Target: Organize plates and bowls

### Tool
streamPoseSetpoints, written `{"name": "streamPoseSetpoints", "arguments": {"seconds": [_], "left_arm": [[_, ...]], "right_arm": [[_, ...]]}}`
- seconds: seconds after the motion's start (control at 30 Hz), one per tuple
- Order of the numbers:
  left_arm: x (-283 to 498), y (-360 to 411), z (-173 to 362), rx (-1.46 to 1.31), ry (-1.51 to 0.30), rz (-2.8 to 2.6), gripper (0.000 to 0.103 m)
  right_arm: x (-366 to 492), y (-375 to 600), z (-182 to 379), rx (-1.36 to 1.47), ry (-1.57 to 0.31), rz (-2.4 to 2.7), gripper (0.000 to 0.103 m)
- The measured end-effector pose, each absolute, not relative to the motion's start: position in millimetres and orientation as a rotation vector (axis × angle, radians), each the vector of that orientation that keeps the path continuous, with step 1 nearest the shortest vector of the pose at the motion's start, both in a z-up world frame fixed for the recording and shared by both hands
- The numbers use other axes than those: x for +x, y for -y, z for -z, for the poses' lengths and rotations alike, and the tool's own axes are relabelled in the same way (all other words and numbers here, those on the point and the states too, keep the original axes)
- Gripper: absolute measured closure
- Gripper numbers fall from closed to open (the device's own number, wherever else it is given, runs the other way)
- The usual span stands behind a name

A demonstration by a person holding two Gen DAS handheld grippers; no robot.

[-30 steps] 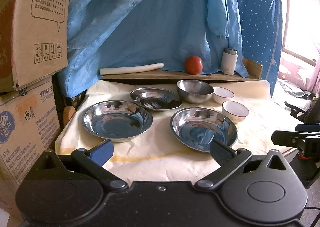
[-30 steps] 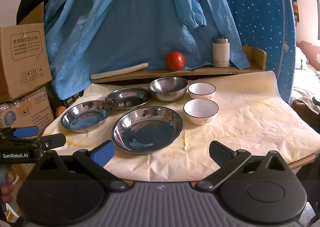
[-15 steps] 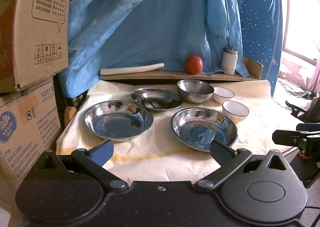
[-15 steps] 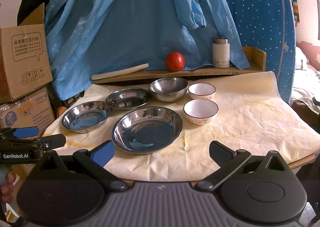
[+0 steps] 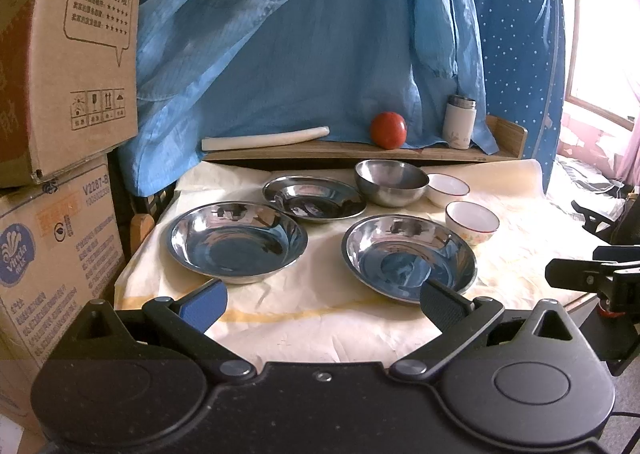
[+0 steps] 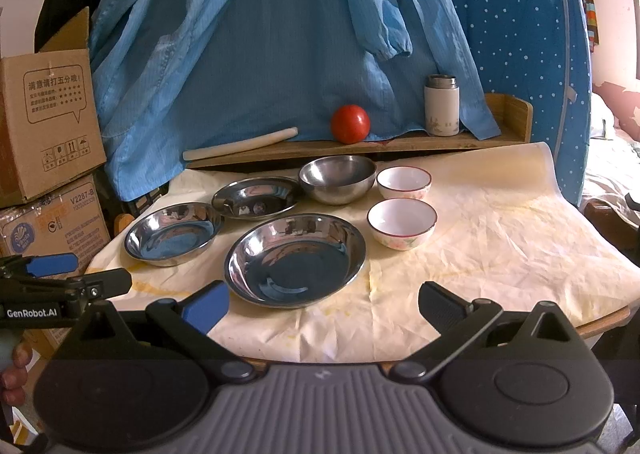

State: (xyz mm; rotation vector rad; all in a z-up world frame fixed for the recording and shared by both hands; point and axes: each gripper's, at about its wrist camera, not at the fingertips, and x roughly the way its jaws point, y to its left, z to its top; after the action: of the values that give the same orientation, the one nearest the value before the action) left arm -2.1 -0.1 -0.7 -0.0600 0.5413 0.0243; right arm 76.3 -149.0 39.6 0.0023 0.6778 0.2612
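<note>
Three steel plates sit on the paper-covered table: a left plate (image 5: 236, 242) (image 6: 173, 233), a back plate (image 5: 314, 198) (image 6: 256, 197), and a near plate (image 5: 410, 256) (image 6: 295, 259). A steel bowl (image 5: 391, 181) (image 6: 338, 178) stands behind them. Two white ceramic bowls stand to its right, a far one (image 5: 448, 189) (image 6: 404, 183) and a near one (image 5: 472, 221) (image 6: 402, 223). My left gripper (image 5: 322, 300) is open and empty at the table's front edge, before the plates. My right gripper (image 6: 324, 304) is open and empty, just in front of the near plate.
A wooden shelf (image 6: 400, 144) at the back holds a red tomato (image 6: 350, 124), a white thermos (image 6: 441, 105) and a white rolled stick (image 6: 240, 144). Blue cloth hangs behind. Cardboard boxes (image 5: 60, 94) stack at the left. The table edge (image 6: 600, 324) curves at front right.
</note>
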Motion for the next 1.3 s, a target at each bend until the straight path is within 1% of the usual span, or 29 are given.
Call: {"name": "streamPoseSetpoints", "arguments": {"seconds": [1.3], "left_arm": [[6.4, 0.4, 6.0, -0.061, -0.557, -0.006, 0.001]], "right_arm": [[81.6, 148.2, -35.5, 0.003, -0.686, -0.245, 0.000]]}}
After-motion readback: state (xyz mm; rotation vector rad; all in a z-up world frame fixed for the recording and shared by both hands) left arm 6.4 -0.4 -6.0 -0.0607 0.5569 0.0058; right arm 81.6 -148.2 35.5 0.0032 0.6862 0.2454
